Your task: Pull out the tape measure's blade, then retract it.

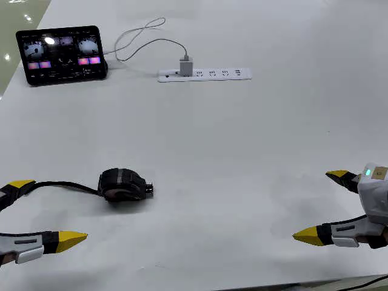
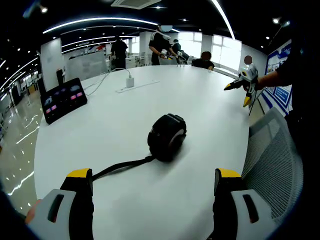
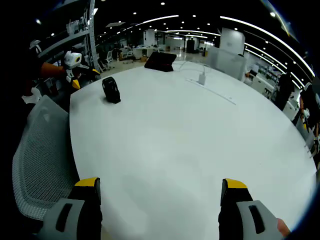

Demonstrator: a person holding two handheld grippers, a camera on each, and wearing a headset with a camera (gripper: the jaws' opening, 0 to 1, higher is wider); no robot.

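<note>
White table spans the scene. Grey mesh chair sits at the table's near edge. Black tablet stands propped at far left, screen lit. White power strip lies far centre, right of the tablet and apart from it. Left gripper is at near left just above the table, its yellow-tipped jaws spread wide and holding nothing. Right gripper is at near right, jaws also spread wide and holding nothing, well apart from the left one. Black tape measure lies on the table near left, just right of the left gripper's spread jaws and far from the right gripper. Its black strap trails left along the table to the left gripper's far jaw tip; can't tell if they touch. White charger is plugged into the strip's left end. Thin white cable loops from the charger toward the tablet.
</note>
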